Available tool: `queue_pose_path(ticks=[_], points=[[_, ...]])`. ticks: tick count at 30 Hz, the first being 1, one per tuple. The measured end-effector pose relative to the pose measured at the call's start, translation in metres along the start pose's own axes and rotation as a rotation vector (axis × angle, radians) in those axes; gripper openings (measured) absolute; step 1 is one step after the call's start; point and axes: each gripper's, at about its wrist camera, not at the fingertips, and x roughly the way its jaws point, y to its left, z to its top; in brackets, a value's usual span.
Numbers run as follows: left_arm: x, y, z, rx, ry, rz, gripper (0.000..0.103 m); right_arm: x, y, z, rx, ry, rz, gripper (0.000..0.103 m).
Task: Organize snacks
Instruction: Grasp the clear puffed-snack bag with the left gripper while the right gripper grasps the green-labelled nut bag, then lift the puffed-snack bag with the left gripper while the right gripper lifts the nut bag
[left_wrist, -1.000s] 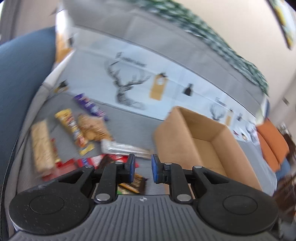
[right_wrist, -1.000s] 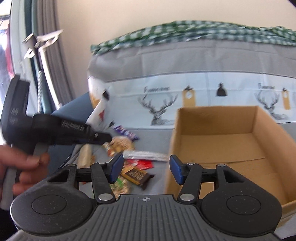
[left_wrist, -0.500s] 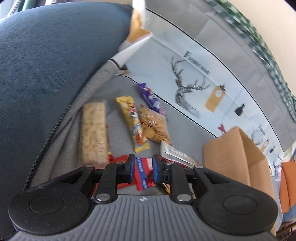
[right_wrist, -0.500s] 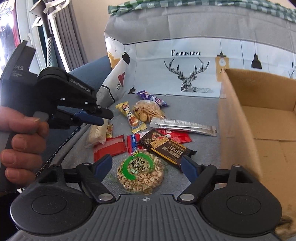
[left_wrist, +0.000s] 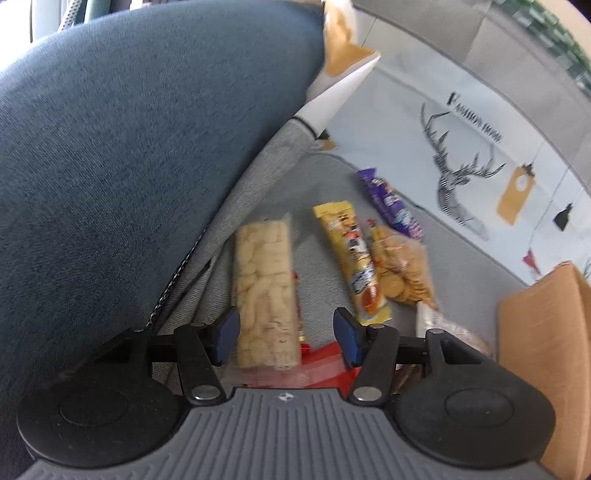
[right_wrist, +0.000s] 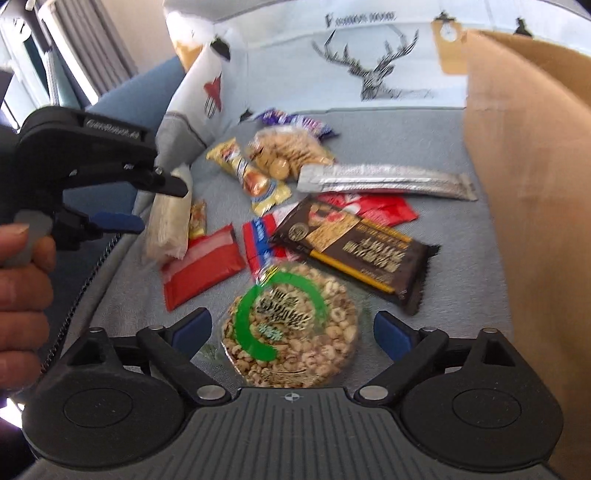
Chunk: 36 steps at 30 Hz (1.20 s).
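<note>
Snacks lie scattered on a grey sofa seat. My left gripper (left_wrist: 286, 338) is open, its jaws on either side of the near end of a pale rice-cracker bar (left_wrist: 264, 291), not touching it. The left gripper also shows in the right wrist view (right_wrist: 147, 206) above that bar (right_wrist: 168, 221). My right gripper (right_wrist: 291, 332) is open wide around a round clear pack of nuts with a green ring (right_wrist: 291, 325). Beyond it lie a dark chocolate bar (right_wrist: 354, 251), a red packet (right_wrist: 201, 266), a silver bar (right_wrist: 384, 181), a yellow bar (right_wrist: 247, 173) and a cookie bag (right_wrist: 288, 147).
An open cardboard box (right_wrist: 528, 184) stands on the seat at the right; it also shows in the left wrist view (left_wrist: 543, 332). A blue sofa arm (left_wrist: 129, 147) rises on the left. A deer-print cover (right_wrist: 369, 66) hangs over the backrest. A purple wrapper (left_wrist: 391, 203) lies near it.
Both grippers have come down and in toward the snacks. The left gripper's jaws have opened from nearly shut and now flank the rice-cracker bar. The right gripper has closed in on the nut pack.
</note>
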Motion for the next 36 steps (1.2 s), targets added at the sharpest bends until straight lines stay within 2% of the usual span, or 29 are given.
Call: queue_pose_path(ticks=[5, 10, 12, 13, 14, 18, 21, 25, 30, 34, 36], points=[[0.015, 0.005, 0.003, -0.022, 0.046, 0.022, 0.063, 0.006, 0.006, 0.002, -0.035, -0.004, -0.02, 0.098], [0.022, 0.004, 0.001, -0.003, 0.073, 0.04, 0.062, 0.005, 0.008, 0.003, -0.066, -0.005, -0.044, 0.098], [0.021, 0.003, 0.0, 0.019, 0.071, 0.049, 0.056, 0.004, 0.006, 0.003, -0.061, -0.006, -0.044, 0.098], [0.021, 0.002, -0.001, 0.028, 0.071, 0.054, 0.045, 0.004, 0.005, 0.003, -0.061, -0.006, -0.041, 0.097], [0.02, 0.002, -0.001, 0.036, 0.074, 0.054, 0.042, 0.003, 0.005, 0.003, -0.063, -0.005, -0.035, 0.097], [0.012, 0.003, -0.004, 0.044, 0.06, 0.032, 0.041, 0.001, 0.003, 0.002, -0.082, -0.015, -0.008, 0.091], [0.0, 0.003, -0.008, 0.051, 0.042, -0.011, 0.04, -0.002, 0.003, 0.001, -0.093, -0.021, 0.018, 0.085], [-0.018, 0.006, -0.017, 0.054, 0.036, -0.088, 0.04, -0.016, 0.007, -0.001, -0.14, -0.05, 0.047, 0.085], [-0.039, 0.005, -0.03, 0.025, 0.047, -0.218, 0.04, -0.052, 0.011, -0.003, -0.214, -0.073, 0.056, 0.085], [-0.052, 0.0, -0.049, 0.013, 0.098, -0.308, 0.04, -0.077, 0.005, -0.013, -0.233, -0.059, 0.049, 0.085], [-0.052, -0.004, -0.062, 0.028, 0.157, -0.317, 0.04, -0.084, -0.002, -0.021, -0.228, -0.038, 0.048, 0.085]])
